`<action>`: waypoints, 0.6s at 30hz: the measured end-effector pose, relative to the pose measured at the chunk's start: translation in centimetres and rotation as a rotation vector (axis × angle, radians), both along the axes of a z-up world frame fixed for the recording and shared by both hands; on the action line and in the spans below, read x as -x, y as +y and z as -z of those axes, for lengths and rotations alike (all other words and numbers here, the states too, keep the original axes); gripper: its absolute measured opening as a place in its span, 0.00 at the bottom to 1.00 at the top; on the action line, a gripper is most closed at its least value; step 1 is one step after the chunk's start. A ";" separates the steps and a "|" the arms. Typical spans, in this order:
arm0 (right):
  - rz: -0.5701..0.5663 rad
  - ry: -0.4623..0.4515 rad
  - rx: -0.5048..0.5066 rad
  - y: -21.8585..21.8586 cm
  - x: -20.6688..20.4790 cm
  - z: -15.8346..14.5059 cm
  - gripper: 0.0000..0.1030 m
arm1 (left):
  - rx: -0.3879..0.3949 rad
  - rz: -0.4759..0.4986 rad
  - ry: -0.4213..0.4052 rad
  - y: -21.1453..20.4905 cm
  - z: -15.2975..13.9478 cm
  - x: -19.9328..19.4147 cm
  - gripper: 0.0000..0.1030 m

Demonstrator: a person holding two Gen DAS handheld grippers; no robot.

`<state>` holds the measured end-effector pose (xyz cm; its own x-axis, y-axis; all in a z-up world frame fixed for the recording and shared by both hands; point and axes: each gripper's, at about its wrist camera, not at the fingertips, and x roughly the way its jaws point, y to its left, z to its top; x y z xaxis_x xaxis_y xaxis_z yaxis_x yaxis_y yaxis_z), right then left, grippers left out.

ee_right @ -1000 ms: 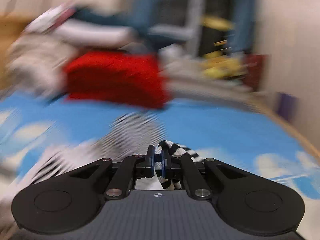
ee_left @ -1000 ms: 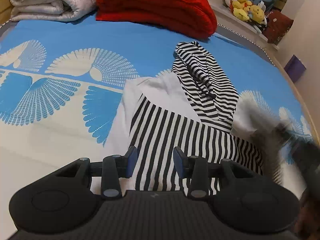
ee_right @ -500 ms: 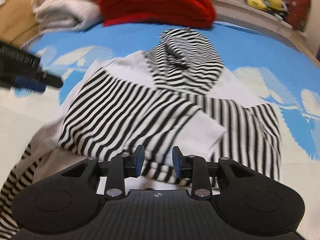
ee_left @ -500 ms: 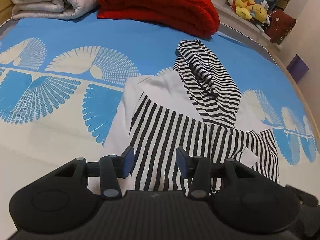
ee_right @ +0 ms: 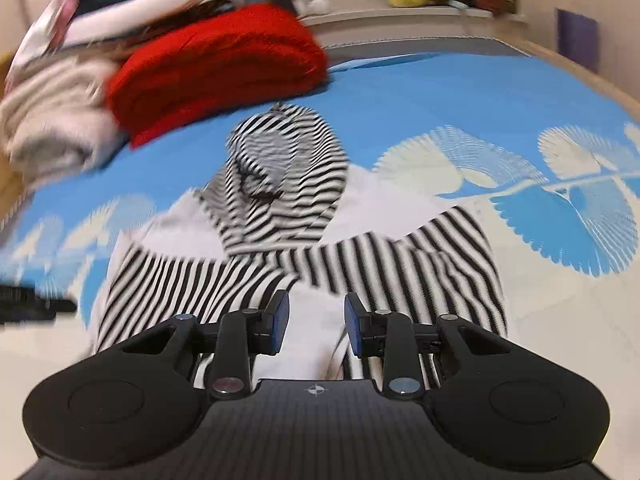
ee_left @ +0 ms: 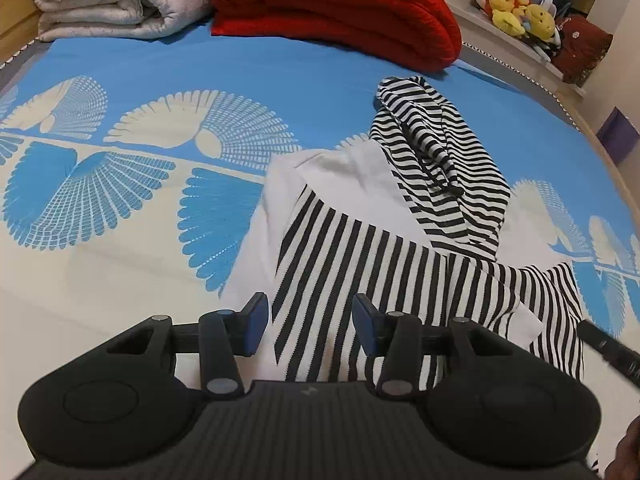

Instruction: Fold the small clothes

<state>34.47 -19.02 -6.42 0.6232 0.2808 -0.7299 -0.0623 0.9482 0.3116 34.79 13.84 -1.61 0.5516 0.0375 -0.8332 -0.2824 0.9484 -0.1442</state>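
Note:
A small hooded top [ee_left: 360,200] lies flat on the blue and cream bed cover [ee_left: 140,200], white in the body, with black-and-white stripes on its hood [ee_left: 436,160] and sleeves. Both striped sleeves [ee_left: 360,264] are folded across the body. My left gripper [ee_left: 310,320] hovers open over the left sleeve near the hem, pads clear of the cloth. In the blurred right wrist view, my right gripper [ee_right: 316,320] is open above the white cloth [ee_right: 312,340] beside the right sleeve [ee_right: 440,264], holding nothing. The hood [ee_right: 280,184] lies beyond it.
A folded red blanket [ee_left: 332,12] and a folded white quilt [ee_left: 112,0] sit at the head of the bed. Yellow plush toys [ee_left: 520,12] are on a shelf behind, and a purple box [ee_left: 616,136] is past the bed's right edge. The right gripper's tip [ee_left: 608,348] shows at the right.
The right gripper was shut on the striped sleeve; it has let go, and the sleeve now lies across the body. That gripper drew back and rolled. The left jaws widened slightly.

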 end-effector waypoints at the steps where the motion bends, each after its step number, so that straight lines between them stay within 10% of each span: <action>1: 0.028 0.014 -0.011 -0.5 -0.3 0.2 0.31 | -0.001 0.003 0.000 -0.1 0.1 0.0 0.50; 7: 0.181 0.176 -0.182 -3.3 -1.4 2.1 0.31 | 0.062 0.003 -0.001 -0.2 0.9 -0.2 0.50; 18: 0.097 0.403 -0.256 0.8 -1.2 7.4 0.29 | 0.091 0.044 0.003 -2.1 1.6 -0.6 0.50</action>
<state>35.64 -18.18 -13.82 0.3374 0.4376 -0.8335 0.1965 0.8332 0.5169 35.39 11.71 -3.22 0.5484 -0.0630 -0.8339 -0.2411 0.9429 -0.2298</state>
